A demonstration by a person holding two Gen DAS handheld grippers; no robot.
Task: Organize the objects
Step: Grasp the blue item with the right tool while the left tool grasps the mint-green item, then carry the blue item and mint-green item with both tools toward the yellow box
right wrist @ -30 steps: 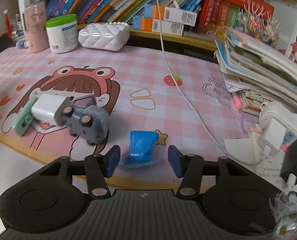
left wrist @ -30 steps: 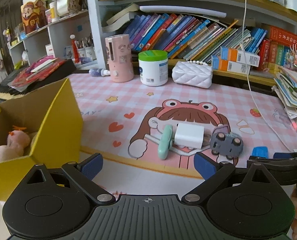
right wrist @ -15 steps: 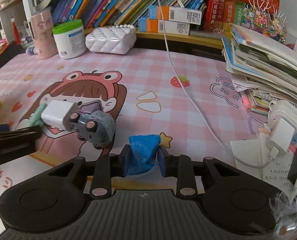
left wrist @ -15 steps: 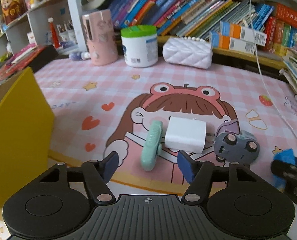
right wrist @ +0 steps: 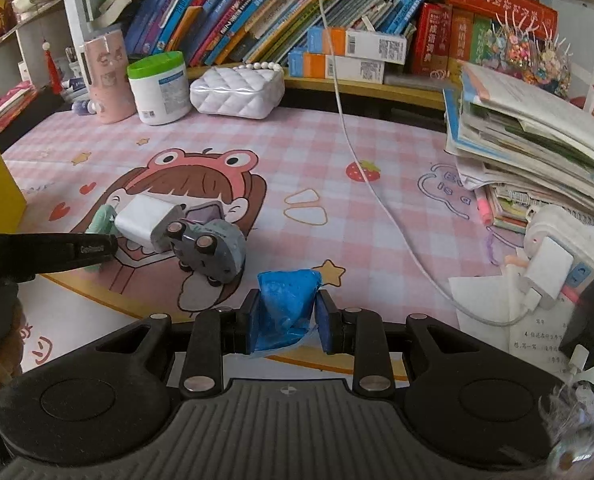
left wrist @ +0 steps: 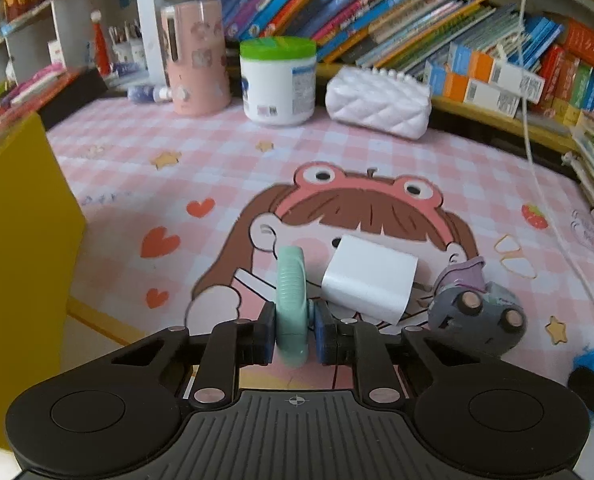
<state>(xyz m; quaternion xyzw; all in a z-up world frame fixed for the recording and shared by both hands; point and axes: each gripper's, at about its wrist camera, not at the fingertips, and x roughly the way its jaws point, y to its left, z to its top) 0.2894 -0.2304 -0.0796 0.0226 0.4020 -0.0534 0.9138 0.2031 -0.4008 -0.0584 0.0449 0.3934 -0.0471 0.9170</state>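
My left gripper (left wrist: 295, 336) is shut on a mint-green ribbed ring toy (left wrist: 291, 296) that stands on edge on the pink cartoon mat (left wrist: 225, 168). A white charger block (left wrist: 371, 278) and an overturned grey toy car (left wrist: 477, 320) lie just right of it. My right gripper (right wrist: 289, 324) is shut on a blue crumpled packet (right wrist: 287, 304), held near the mat's front edge. In the right wrist view the charger (right wrist: 149, 222), the car (right wrist: 209, 246) and the left gripper's finger (right wrist: 49, 250) lie to the left.
A yellow box (left wrist: 21, 232) stands at the left. A pink cup (left wrist: 195, 56), a green-lidded tub (left wrist: 277, 80) and a white quilted purse (left wrist: 377, 102) line the back before bookshelves. A book stack (right wrist: 537, 152), a power strip (right wrist: 557, 256) and a white cable (right wrist: 377, 192) lie at the right.
My left gripper moved forward and closed on the green ring. My right gripper closed on the blue packet and has lifted back slightly with it.
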